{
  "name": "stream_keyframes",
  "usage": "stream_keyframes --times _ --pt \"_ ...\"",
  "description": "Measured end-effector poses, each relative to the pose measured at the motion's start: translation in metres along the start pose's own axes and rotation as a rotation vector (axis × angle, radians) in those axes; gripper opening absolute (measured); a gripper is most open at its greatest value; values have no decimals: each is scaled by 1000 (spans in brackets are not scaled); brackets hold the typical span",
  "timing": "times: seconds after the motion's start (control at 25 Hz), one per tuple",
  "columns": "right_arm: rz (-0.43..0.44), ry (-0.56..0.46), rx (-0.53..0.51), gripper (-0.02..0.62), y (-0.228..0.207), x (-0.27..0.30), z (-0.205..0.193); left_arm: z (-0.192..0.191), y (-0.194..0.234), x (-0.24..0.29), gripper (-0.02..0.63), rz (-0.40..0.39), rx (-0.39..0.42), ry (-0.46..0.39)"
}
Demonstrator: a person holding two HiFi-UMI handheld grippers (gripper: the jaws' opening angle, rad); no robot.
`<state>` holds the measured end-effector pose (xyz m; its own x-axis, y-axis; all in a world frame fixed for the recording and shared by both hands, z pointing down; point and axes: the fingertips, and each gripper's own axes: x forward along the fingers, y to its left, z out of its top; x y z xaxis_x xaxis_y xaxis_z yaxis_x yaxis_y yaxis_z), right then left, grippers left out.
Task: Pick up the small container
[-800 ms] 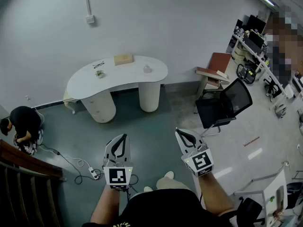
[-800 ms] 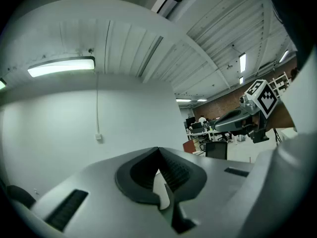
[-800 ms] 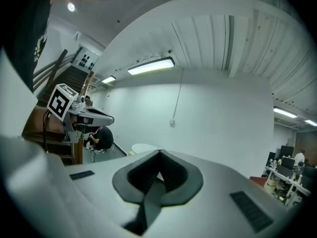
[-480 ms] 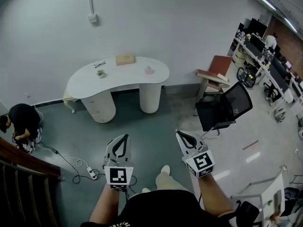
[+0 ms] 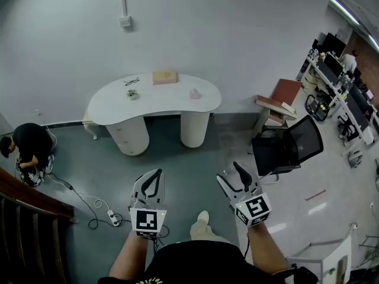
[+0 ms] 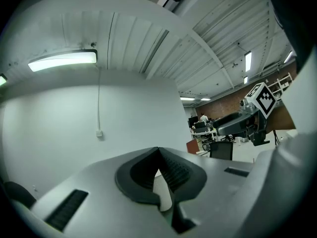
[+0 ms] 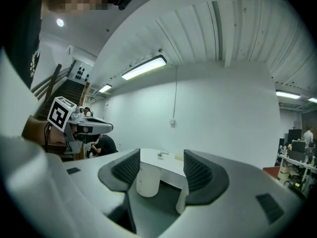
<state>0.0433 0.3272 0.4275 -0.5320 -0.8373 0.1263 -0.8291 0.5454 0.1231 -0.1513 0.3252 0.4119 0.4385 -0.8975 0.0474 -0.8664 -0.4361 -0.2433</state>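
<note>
Far ahead stands a white curved table (image 5: 112, 106) on two round pedestals. On its right part sits a small pale pink container (image 5: 195, 93), with a tan box (image 5: 164, 77), glasses (image 5: 131, 81) and a small green item (image 5: 132, 93) further left. Both grippers hang over the floor well short of the table. My left gripper (image 5: 156, 174) is shut, its tips meeting with nothing between them (image 6: 158, 150). My right gripper (image 5: 228, 174) stands open and empty, and its own view shows the table (image 7: 171, 166) between the jaws.
A black office chair (image 5: 288, 147) and a red-brown chair (image 5: 283, 94) stand to the right. A person (image 5: 29, 148) crouches at the left beside a cable and power strip (image 5: 112, 218). A stair rail (image 5: 26, 215) fills the lower left. Desks with monitors (image 5: 340, 81) line the far right.
The right gripper's jaws have opened. The whole view has shifted, with the table now a little closer and further right. The left gripper stays shut.
</note>
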Motion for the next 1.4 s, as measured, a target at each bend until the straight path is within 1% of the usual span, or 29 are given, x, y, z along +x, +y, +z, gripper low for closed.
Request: stream_keyframes --times 0.16,0.32,0.64,0.96,1.04,1.12,1.28,1.4 --pt "8 7 -30 268 -25 36 -2 -7 14 37 5 9 -2 17" --pt "24 27 -21 270 -52 73 -9 -13 29 78 5 18 -22 27" --pt "39 43 -5 270 -113 117 -15 -17 28 154 5 7 -27 61" --pt "77 29 7 270 -169 146 -13 -3 27 214 5 39 -45 63" --pt "93 27 10 270 -182 153 -13 4 25 227 5 55 -55 49" --pt "108 19 11 270 -193 161 -12 11 24 242 5 68 -45 38" --pt "133 4 9 270 -216 172 -11 17 20 262 5 89 -23 43" --pt "138 0 11 270 -230 176 -13 14 16 270 5 107 -44 46"
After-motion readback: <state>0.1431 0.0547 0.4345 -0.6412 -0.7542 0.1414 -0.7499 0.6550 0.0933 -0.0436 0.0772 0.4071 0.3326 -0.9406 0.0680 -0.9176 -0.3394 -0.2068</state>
